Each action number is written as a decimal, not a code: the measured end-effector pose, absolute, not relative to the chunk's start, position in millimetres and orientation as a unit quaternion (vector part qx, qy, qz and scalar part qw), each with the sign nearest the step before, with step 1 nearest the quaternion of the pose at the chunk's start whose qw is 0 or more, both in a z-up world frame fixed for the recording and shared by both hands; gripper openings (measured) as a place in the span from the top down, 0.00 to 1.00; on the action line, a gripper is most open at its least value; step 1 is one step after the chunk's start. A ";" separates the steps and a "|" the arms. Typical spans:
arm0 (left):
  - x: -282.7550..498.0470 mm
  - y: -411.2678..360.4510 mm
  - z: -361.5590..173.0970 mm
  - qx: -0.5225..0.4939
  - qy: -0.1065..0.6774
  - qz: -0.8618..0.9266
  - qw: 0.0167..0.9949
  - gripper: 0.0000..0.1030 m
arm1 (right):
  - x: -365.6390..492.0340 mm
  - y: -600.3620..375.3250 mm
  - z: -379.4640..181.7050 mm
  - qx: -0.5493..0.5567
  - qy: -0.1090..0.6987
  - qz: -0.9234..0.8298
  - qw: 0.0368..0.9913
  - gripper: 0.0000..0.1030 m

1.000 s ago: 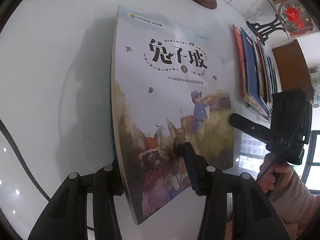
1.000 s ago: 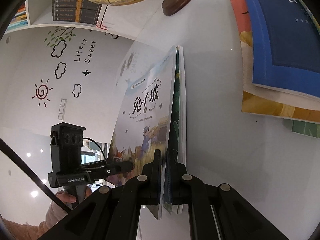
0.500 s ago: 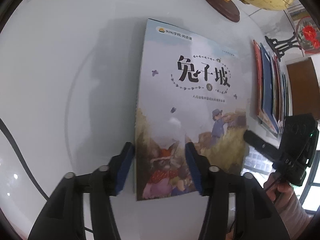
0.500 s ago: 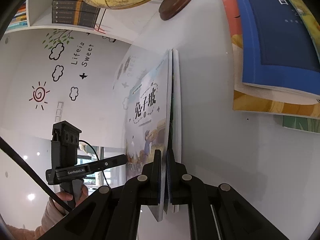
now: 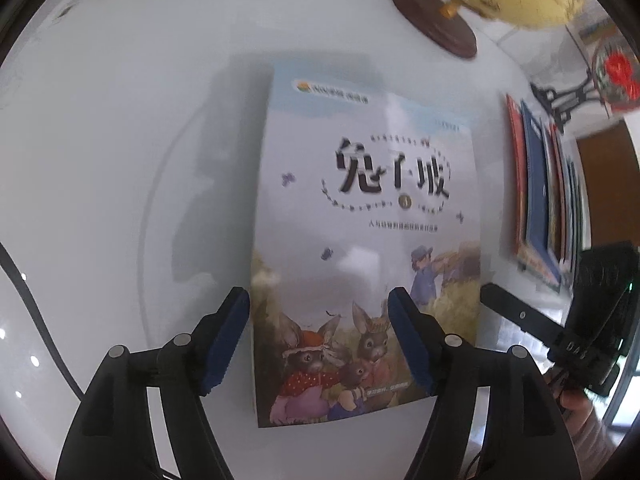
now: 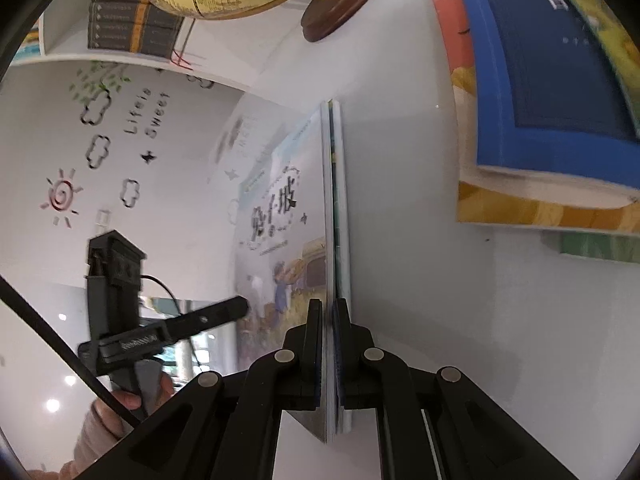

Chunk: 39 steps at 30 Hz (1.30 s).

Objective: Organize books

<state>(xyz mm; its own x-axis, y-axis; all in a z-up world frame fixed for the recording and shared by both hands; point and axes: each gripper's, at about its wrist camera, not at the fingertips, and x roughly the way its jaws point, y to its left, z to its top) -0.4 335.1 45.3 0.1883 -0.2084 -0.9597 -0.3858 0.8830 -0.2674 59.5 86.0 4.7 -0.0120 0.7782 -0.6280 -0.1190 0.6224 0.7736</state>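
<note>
Paperback picture book [image 5: 364,240] held up off the white table [image 5: 100,160], glossy cover, thin and floppy, light, likely slick. Right gripper [image 6: 329,344] clamps its lower edge, pads pressed tight. Left gripper [image 5: 320,336] is opening, pads clear of the cover. Best hold near the spine; book stack [image 6: 540,120] lies nearby.

A thin picture book [image 5: 364,248], its pale-blue cover showing rabbits, a figure in a field and black Chinese title characters, stands on edge on the white table [image 5: 120,160]. Well apart, a row of books [image 5: 540,208] with red, blue and yellow covers leans together.
</note>
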 end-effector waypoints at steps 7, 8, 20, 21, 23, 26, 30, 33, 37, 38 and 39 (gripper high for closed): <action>13.2 324.8 79.4 -0.234 0.613 0.067 0.751 0.33 | 68.9 55.5 39.6 0.209 0.591 0.325 0.708 0.86; 18.3 316.6 83.4 -0.231 0.612 0.059 0.754 0.33 | 70.0 46.0 44.3 0.213 0.585 0.325 0.712 0.85; 84.0 168.5 111.5 -0.164 0.592 -0.037 0.788 0.33 | 69.4 -80.7 65.9 0.263 0.551 0.296 0.735 0.81; 88.2 155.0 112.4 -0.159 0.589 -0.038 0.792 0.33 | 69.1 -91.7 67.3 0.266 0.547 0.290 0.739 0.81; 95.2 136.3 115.2 -0.158 0.582 -0.039 0.797 0.33 | 70.2 -117.5 72.3 0.270 0.540 0.277 0.748 0.81; 110.3 102.6 119.6 -0.161 0.572 -0.045 0.803 0.31 | 72.0 -157.4 78.2 0.274 0.530 0.253 0.762 0.81; 130.0 53.6 127.8 -0.133 0.563 -0.056 0.813 0.30 | 71.9 -213.9 80.4 0.289 0.522 0.214 0.773 0.81; 145.0 19.4 128.9 -0.106 0.567 -0.065 0.814 0.30 | 73.1 -247.8 80.6 0.288 0.518 0.184 0.784 0.71; 159.7 -21.4 126.7 -0.071 0.570 -0.066 0.816 0.30 | 74.4 -282.4 75.9 0.283 0.516 0.131 0.798 0.56; 162.8 -31.4 125.7 -0.057 0.571 -0.067 0.816 0.30 | 75.2 -291.0 73.6 0.288 0.516 0.121 0.798 0.53; 166.3 -42.9 124.7 -0.042 0.573 -0.071 0.815 0.30 | 75.7 -298.2 71.1 0.293 0.515 0.114 0.797 0.53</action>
